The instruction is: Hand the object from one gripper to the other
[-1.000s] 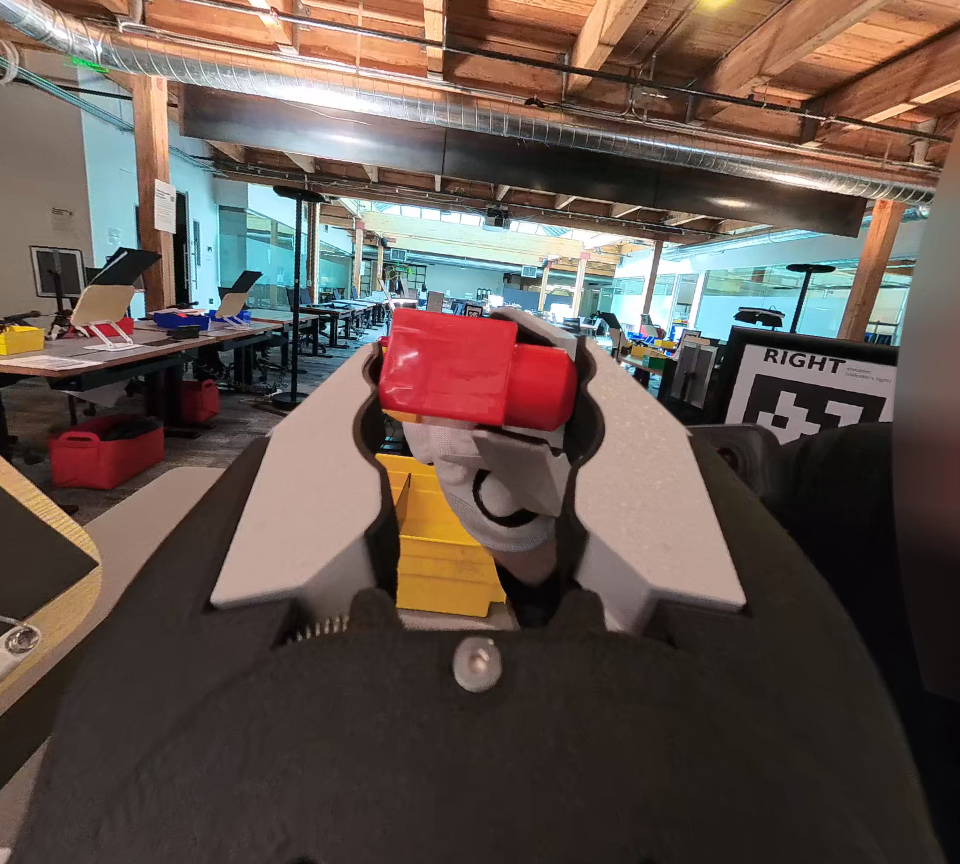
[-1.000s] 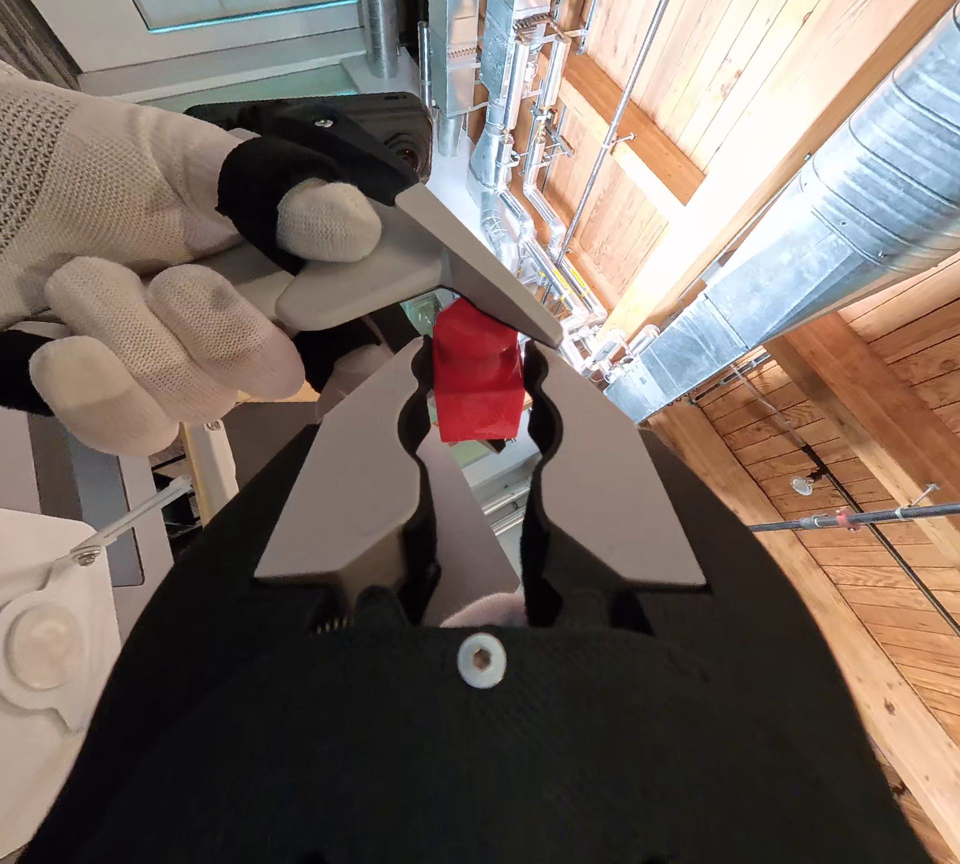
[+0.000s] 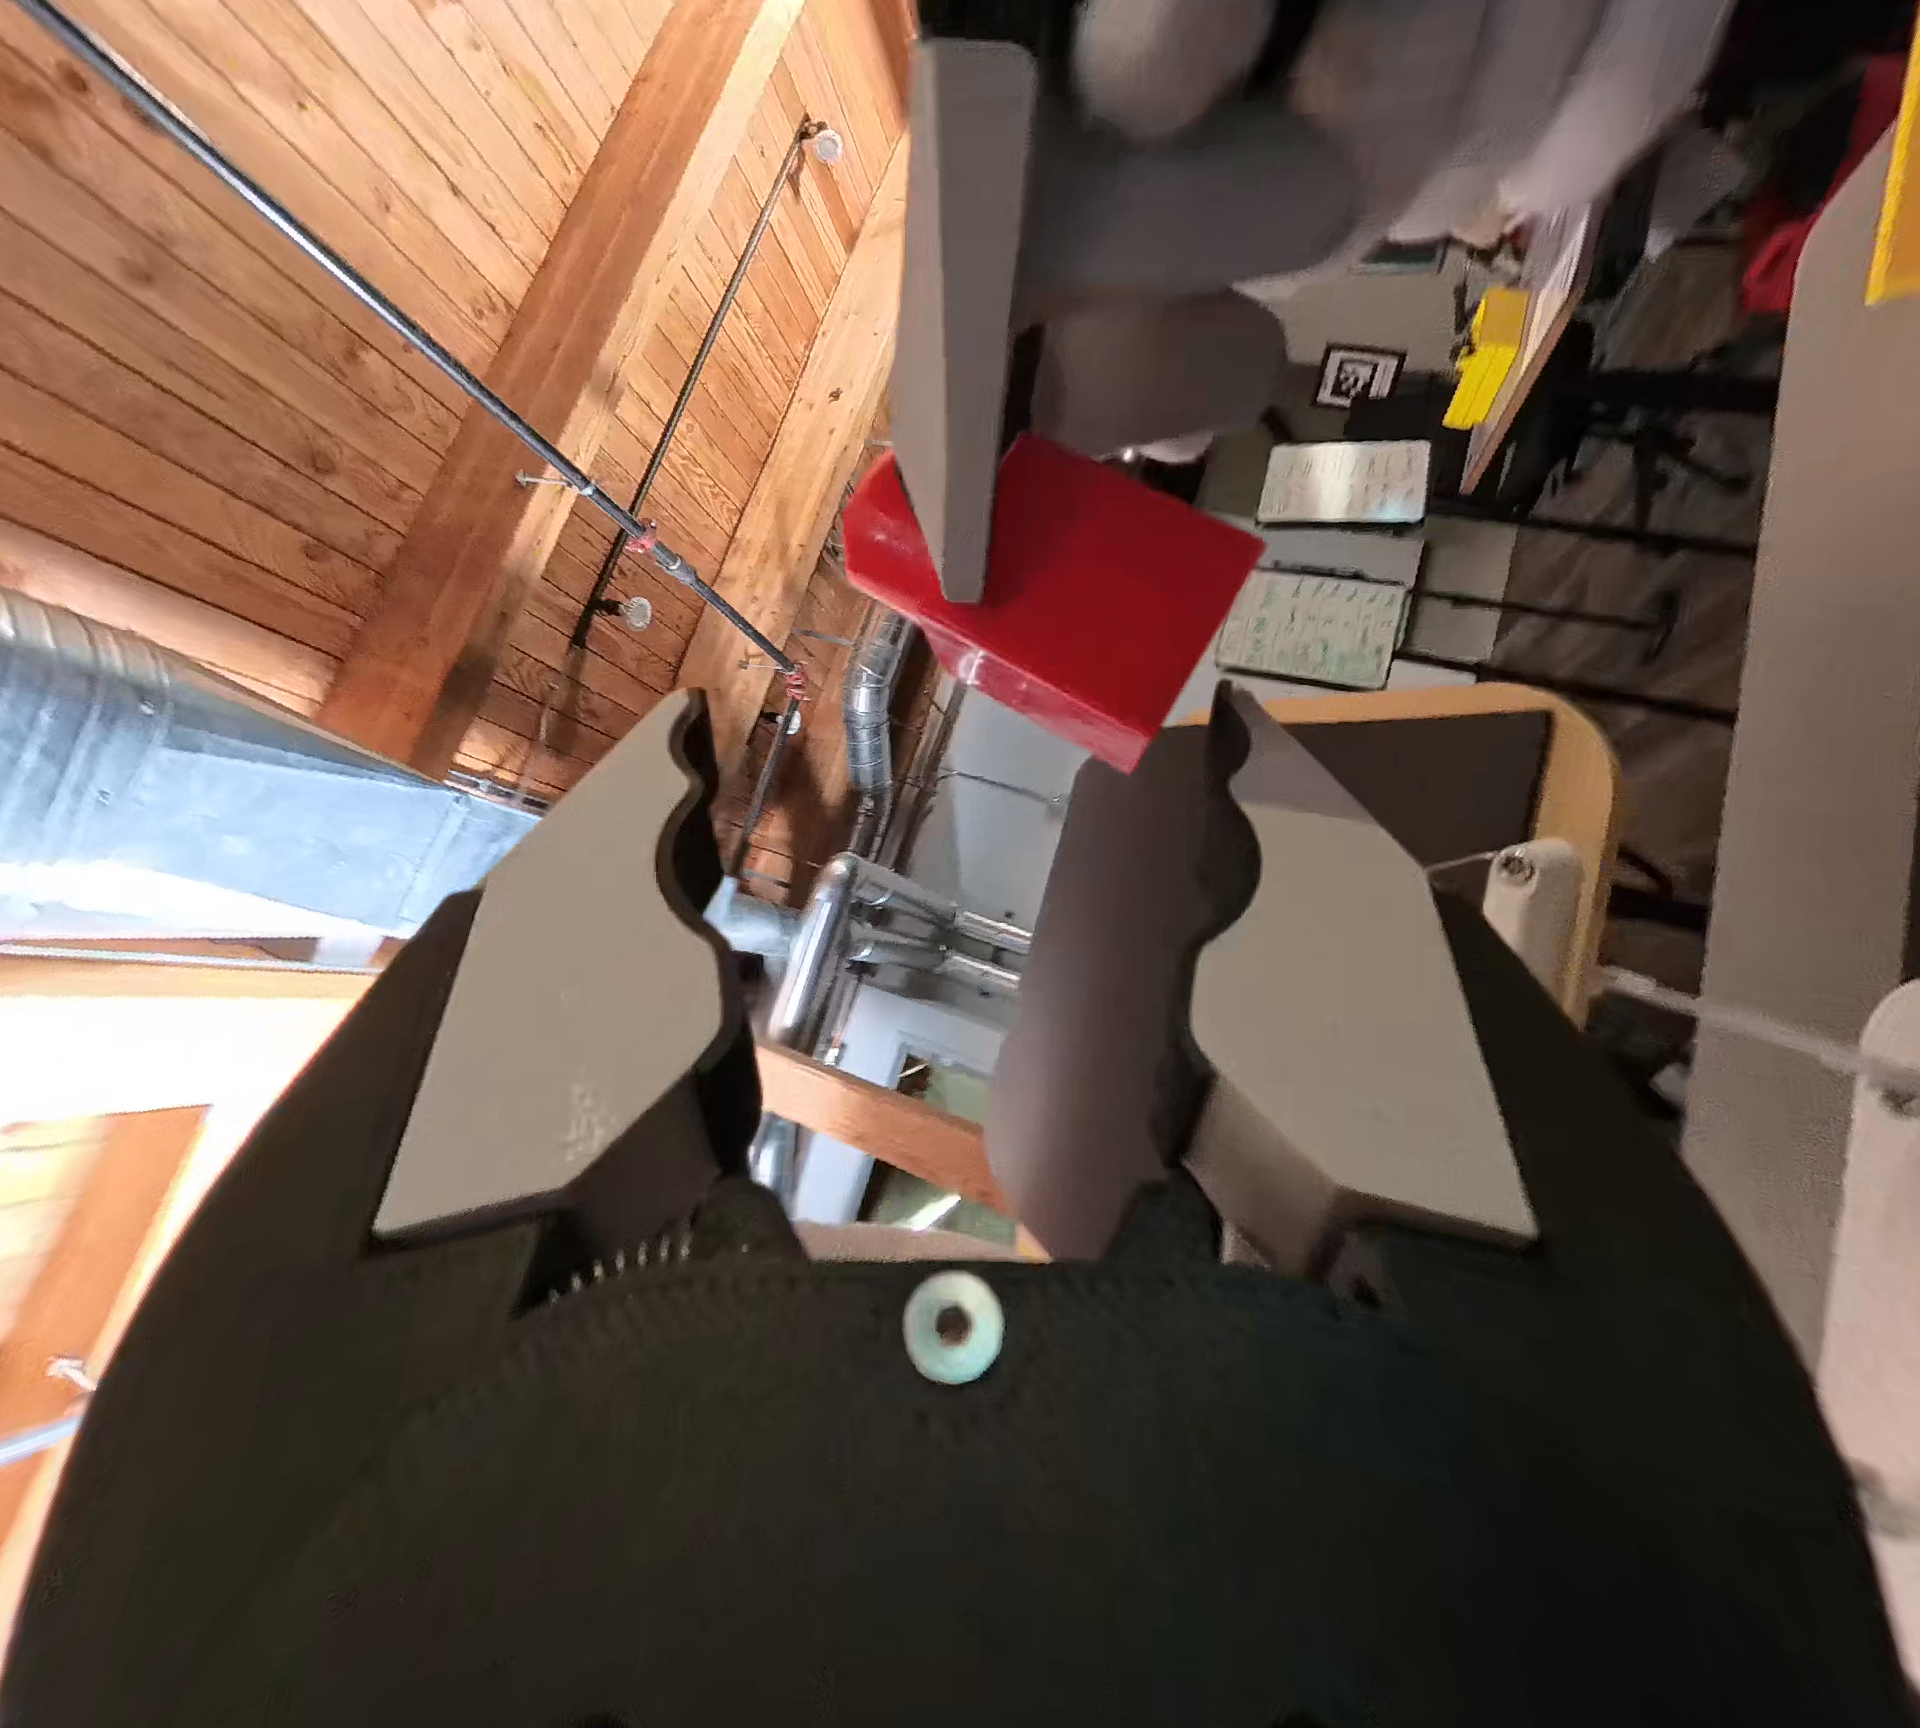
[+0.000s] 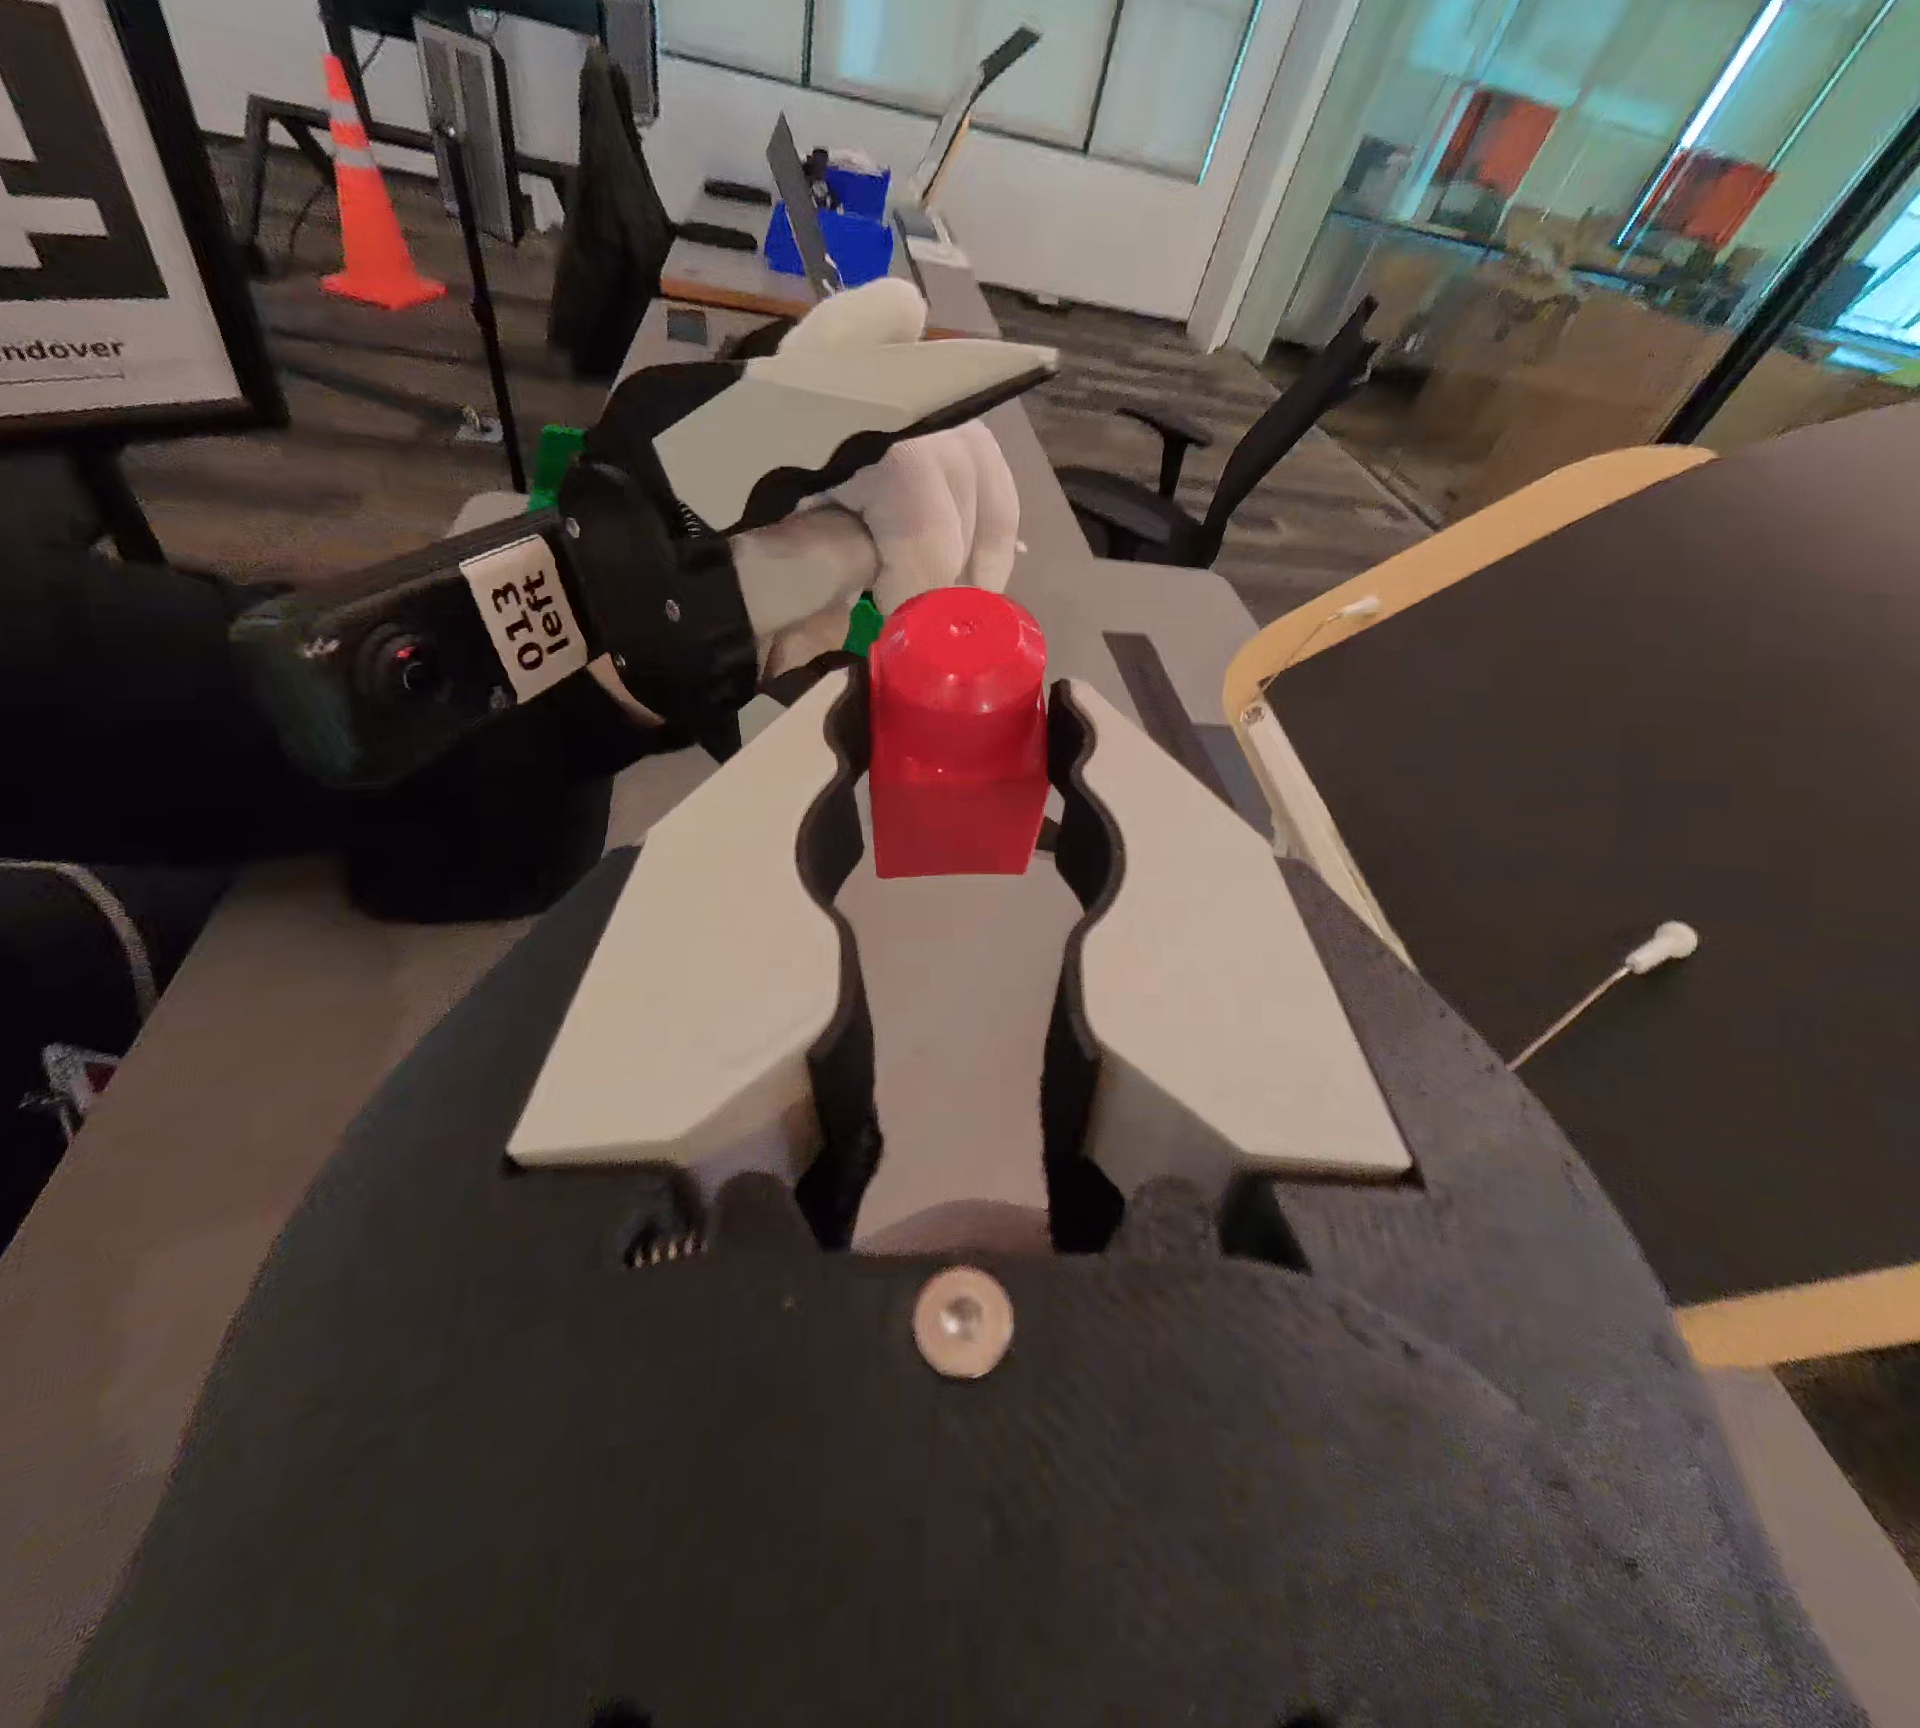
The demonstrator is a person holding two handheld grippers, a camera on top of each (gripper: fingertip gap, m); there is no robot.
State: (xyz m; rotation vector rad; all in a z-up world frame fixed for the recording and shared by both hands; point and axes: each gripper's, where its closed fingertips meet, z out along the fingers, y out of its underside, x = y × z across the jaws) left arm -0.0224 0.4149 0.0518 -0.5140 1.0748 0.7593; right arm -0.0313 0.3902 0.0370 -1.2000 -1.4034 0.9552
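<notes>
The object is a red plastic block with a round stud on top. My right gripper is shut on it, one finger on each side, with the stud sticking out past the tips. In the left wrist view the block hangs just beyond my left gripper, which is open and empty, jaws wide apart and not touching it. One right finger comes down over the block there. In the right wrist view a left gripper finger and a white-gloved hand are behind and left of the block.
A black tabletop with a light wood edge lies to the right, a grey table below. Farther off are an orange cone, a blue bin, an office chair and a framed marker board. Left and right tips are no more than a few centimetres apart.
A second ago both grippers were shut on the red block. The left gripper has opened and drawn back. The right gripper has kept the block and swung down to point across the room.
</notes>
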